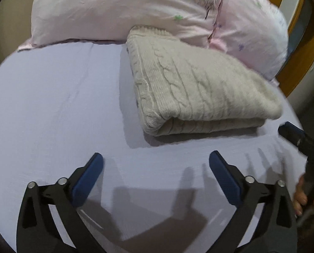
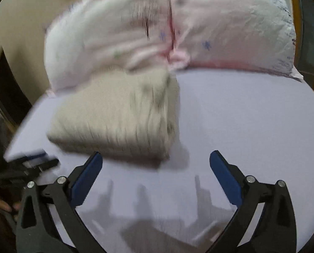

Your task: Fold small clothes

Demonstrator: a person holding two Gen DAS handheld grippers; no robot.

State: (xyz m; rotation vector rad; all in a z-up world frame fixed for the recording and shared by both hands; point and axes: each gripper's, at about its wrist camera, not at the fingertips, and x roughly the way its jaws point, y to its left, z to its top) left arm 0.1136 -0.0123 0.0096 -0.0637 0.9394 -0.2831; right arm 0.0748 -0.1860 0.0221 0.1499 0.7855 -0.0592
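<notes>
2 grippers, left gripper and right gripper spread wide, folded sweater blurred.

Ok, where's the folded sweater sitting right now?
The folded sweater lies on the lilac sheet, its far end against the pink pillows. It is right of centre in the left wrist view and left of centre, blurred, in the right.

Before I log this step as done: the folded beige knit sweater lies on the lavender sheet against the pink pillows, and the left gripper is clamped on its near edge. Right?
Not quite. The left gripper is open and holds nothing, short of the sweater; the left wrist view shows this. The rest stands: it lies folded on the lavender sheet against the pink pillows.
</notes>
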